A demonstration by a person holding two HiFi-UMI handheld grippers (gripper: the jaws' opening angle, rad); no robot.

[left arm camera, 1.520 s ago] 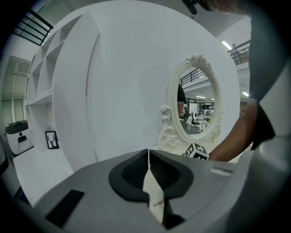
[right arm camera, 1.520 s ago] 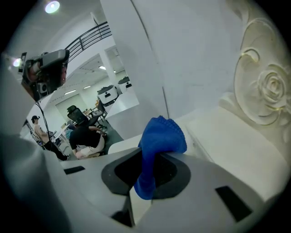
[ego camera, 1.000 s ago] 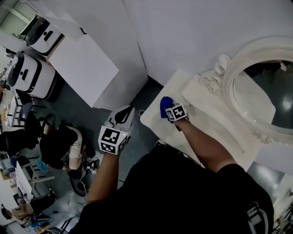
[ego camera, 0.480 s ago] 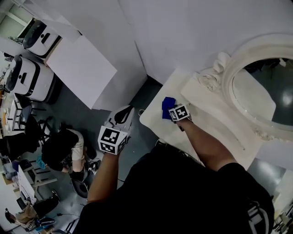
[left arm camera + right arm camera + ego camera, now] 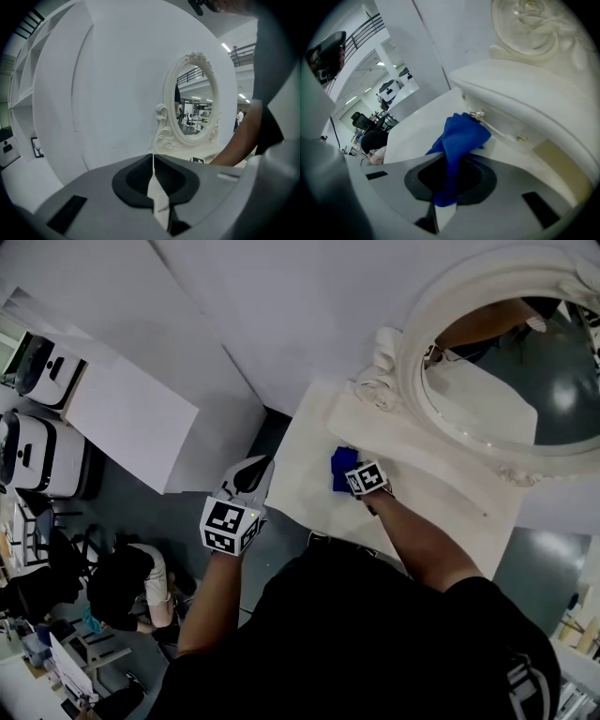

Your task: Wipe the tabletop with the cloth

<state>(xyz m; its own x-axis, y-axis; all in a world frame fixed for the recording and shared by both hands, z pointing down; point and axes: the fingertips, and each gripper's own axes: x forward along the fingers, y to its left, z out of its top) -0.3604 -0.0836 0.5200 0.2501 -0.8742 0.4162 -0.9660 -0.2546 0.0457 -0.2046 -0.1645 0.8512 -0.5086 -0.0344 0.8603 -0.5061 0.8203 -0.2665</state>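
Note:
A blue cloth (image 5: 343, 467) lies pressed on the white tabletop (image 5: 302, 465), just in front of the raised drawer shelf. My right gripper (image 5: 354, 474) is shut on the blue cloth (image 5: 459, 140), whose free end spreads on the tabletop (image 5: 417, 129) beside a small metal drawer knob (image 5: 477, 114). My left gripper (image 5: 253, 476) is held off the table's left edge, over the floor, jaws shut with nothing between them (image 5: 153, 161). It looks toward the ornate oval mirror (image 5: 194, 101).
An ornate white oval mirror (image 5: 422, 381) stands on the raised shelf (image 5: 441, 474) at the table's back. A white wall panel (image 5: 131, 423) leans at left. A seated person (image 5: 131, 587) and white machines (image 5: 33, 451) are on the floor below left.
The right gripper has pushed the blue cloth a little forward and rightward along the tabletop toward the drawer shelf. The head view has shifted left. The left gripper stays put.

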